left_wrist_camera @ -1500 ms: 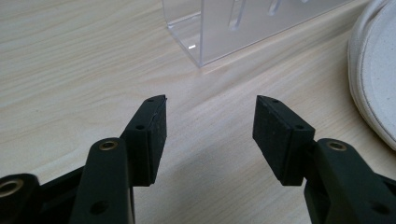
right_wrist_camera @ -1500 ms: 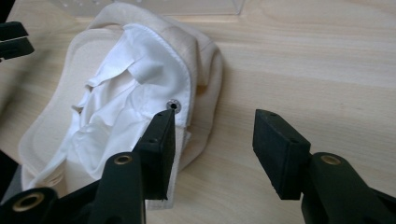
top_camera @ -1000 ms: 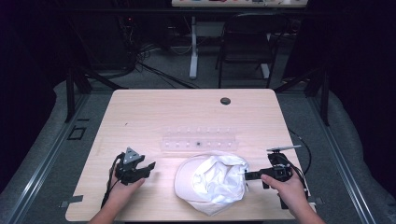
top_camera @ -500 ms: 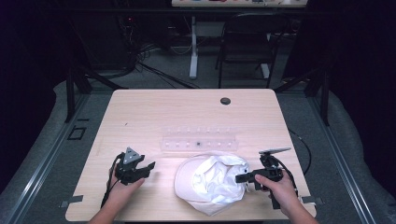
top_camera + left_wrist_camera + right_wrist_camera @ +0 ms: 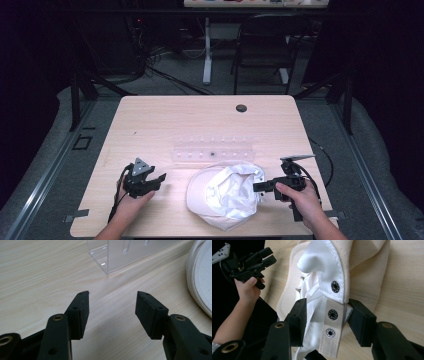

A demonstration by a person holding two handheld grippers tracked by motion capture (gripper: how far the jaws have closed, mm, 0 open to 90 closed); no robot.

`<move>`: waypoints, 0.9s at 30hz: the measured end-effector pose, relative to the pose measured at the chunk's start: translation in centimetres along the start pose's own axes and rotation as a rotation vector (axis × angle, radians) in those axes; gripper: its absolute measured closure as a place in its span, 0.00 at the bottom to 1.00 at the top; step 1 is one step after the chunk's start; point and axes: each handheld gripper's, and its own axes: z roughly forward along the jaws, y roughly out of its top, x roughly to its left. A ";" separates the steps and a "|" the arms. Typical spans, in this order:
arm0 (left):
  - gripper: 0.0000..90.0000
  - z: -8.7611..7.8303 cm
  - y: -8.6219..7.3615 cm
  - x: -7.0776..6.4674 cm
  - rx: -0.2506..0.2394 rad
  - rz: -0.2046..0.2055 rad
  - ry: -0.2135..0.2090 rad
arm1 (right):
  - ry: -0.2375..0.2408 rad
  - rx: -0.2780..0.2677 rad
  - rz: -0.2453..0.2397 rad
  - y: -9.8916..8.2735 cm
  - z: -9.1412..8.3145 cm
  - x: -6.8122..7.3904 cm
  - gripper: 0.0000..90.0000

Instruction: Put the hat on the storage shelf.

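The right claw [image 5: 325, 317] has its jaws set either side of the snap strap [image 5: 332, 322] at the back of a white cap [image 5: 227, 195]. The pads bracket the strap's edges, though whether they are truly pinching it or only just touching cannot be told from the right gripper view. Probably the strap is taken here because it is the one narrow, stiff tab on an otherwise floppy thing — a sure handle for lifting or turning the cap.

The cap lies crown-down and crumpled on the near part of the worktop [image 5: 150, 125], its lining showing, between the two hands. Just beyond it sits a clear plastic rack [image 5: 212, 150] with a row of slots, apart from the cap.

The left claw [image 5: 159, 178] is wide and holds nothing — it rests low over bare wood well to the cap's left, jaws pointing toward the brim [image 5: 200, 277], likely waiting to steady or take the other side.
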 end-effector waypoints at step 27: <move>0.50 0.0 0.0 0.0 0.001 0.005 0.003 | -0.064 0.004 -0.006 0.4 -0.6 1.7 0.84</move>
